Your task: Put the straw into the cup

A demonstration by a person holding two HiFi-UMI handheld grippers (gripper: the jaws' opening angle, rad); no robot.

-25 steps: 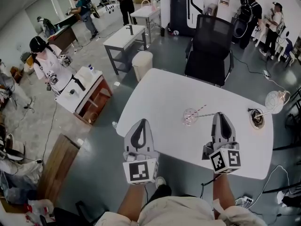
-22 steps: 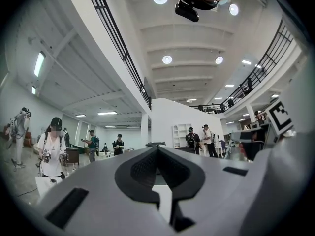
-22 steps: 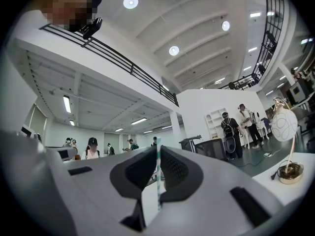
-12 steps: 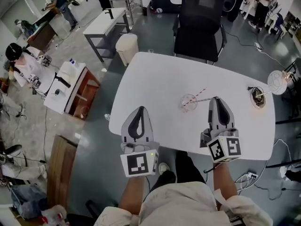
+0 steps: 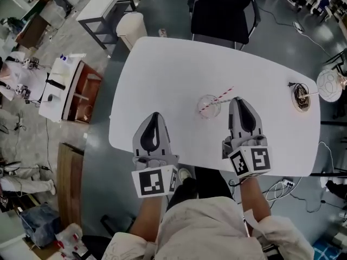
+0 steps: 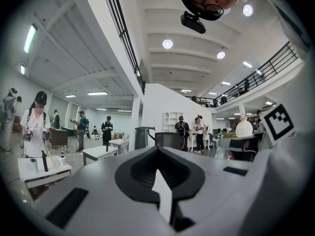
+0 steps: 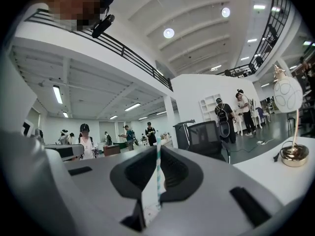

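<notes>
cup (image 5: 209,106) mid-front on white table (image 5: 162,64) | red-striped straw (image 5: 218,97) leaning in it, top end up-right | R gripper (image 5: 237,99) just right of cup, I read jaws pinched on thin teal-striped straw (image 7: 157,171) | L gripper (image 5: 154,115) closed, empty, well left

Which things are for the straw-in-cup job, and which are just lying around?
For the job: cup, red-striped straw, green-striped straw in the right tongs.
Just lying about: lamp, black chair, white bin.
</notes>
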